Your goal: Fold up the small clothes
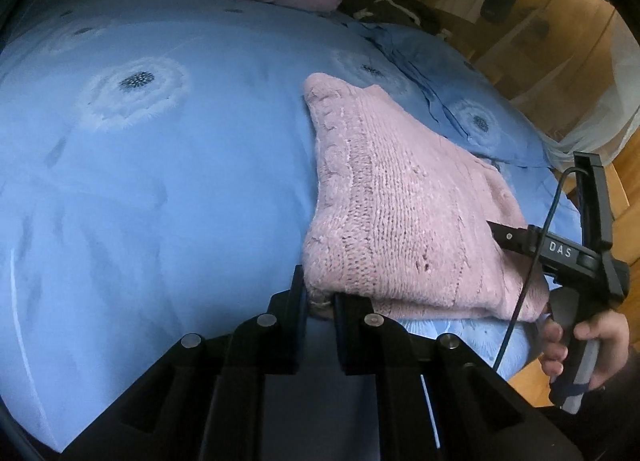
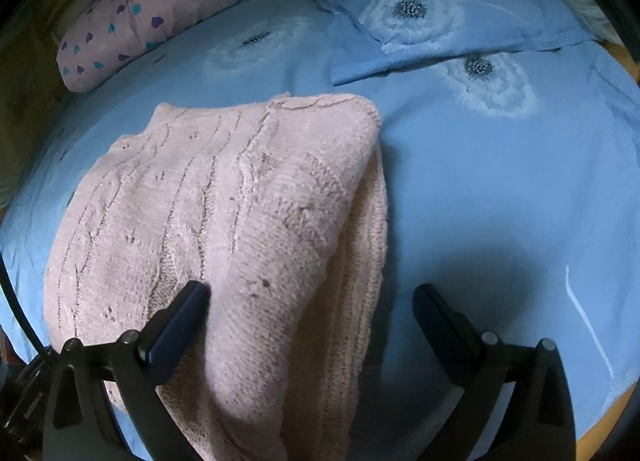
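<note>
Left gripper (image 1: 320, 293) fingers pinching pink knit sweater (image 1: 400, 201) corner to hold fold near bed (image 1: 160, 181) edge; right gripper (image 2: 312, 313) fingers spread wide, letting go.

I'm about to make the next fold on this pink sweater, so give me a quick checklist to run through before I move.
1. Left gripper clamped on the pink sweater near corner: ok.
2. Right gripper open, jaws wide over the sweater's edge: ok.
3. Sweater already folded, layers stacked: ok.
4. Layer edges lined up: not ok, lower layer sticks out on one side.
5. Blue bedsheet bare where the fold may land: ok.
6. How many layers the left gripper holds: cannot tell.
</note>
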Motion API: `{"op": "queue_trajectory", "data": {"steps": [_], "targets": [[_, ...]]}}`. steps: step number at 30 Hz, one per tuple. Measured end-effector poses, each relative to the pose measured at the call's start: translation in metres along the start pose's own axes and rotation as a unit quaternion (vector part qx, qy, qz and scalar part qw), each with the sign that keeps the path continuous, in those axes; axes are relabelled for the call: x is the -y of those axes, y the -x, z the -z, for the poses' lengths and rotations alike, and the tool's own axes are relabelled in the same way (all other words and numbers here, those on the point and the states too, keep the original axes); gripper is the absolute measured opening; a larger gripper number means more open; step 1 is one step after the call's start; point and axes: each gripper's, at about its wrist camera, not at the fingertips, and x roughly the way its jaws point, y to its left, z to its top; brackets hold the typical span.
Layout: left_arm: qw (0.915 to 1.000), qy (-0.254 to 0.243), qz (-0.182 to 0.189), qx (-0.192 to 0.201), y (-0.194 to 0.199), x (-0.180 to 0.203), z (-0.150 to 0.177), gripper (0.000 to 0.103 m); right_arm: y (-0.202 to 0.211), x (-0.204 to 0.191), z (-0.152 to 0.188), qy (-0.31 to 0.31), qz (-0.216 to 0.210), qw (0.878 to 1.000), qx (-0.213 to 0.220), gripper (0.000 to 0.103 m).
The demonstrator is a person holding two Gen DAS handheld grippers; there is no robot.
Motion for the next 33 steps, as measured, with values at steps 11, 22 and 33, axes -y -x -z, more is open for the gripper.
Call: {"op": "queue_trajectory", "data": {"steps": [11, 22, 33], "targets": [[0.9856, 0.151, 0.051, -0.057, 0.024, -0.047, 0.019, 0.000, 0.017, -0.006, -0.004, 0.011, 0.037, 0.999, 0.032, 0.103], [0.9643, 0.135, 0.227, 0.022, 0.053, -0.048, -0.034, 0.038, 0.002, 0.018, -0.014, -0.057, -0.014, 0.998, 0.015, 0.103], [0.9376, 0.231, 0.248, -0.077, -0.037, -0.078, -0.047, 0.038, -0.011, 0.034, -0.009, -0.076, -0.064, 0.995, 0.025, 0.103]]}}
